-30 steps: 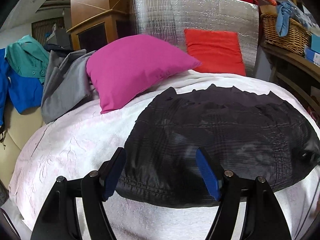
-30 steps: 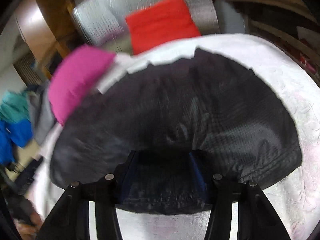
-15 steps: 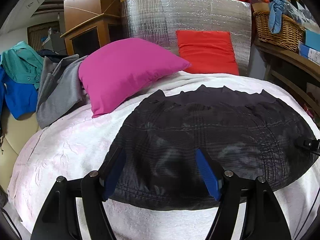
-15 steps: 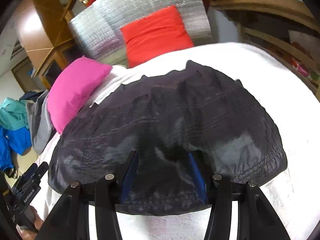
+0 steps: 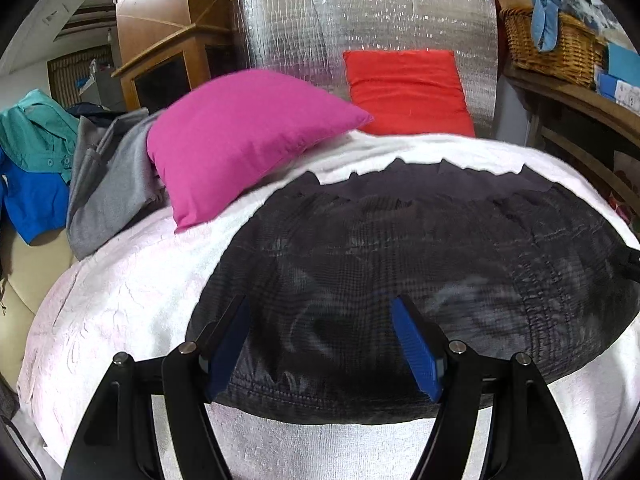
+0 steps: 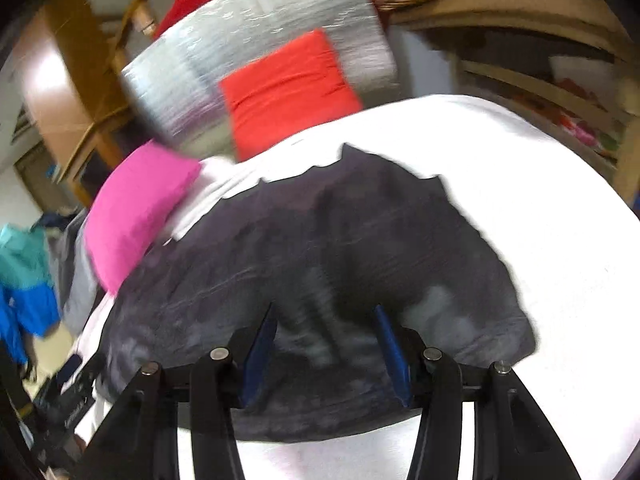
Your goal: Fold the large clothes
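While the dark garment lies flat on the white bed cover, left tool & right tool both hover w/ jaws apart, gripping nothing.

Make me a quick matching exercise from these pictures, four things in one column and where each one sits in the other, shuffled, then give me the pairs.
Things:
1. black garment
2. pink pillow
3. red cushion
4. wicker basket

Places:
A. on the wooden shelf at the right
B. leaning against the silver foil panel
C. spread flat on the white bed cover
D. beside the grey clothes at the left

Pairs: 1-C, 2-D, 3-B, 4-A
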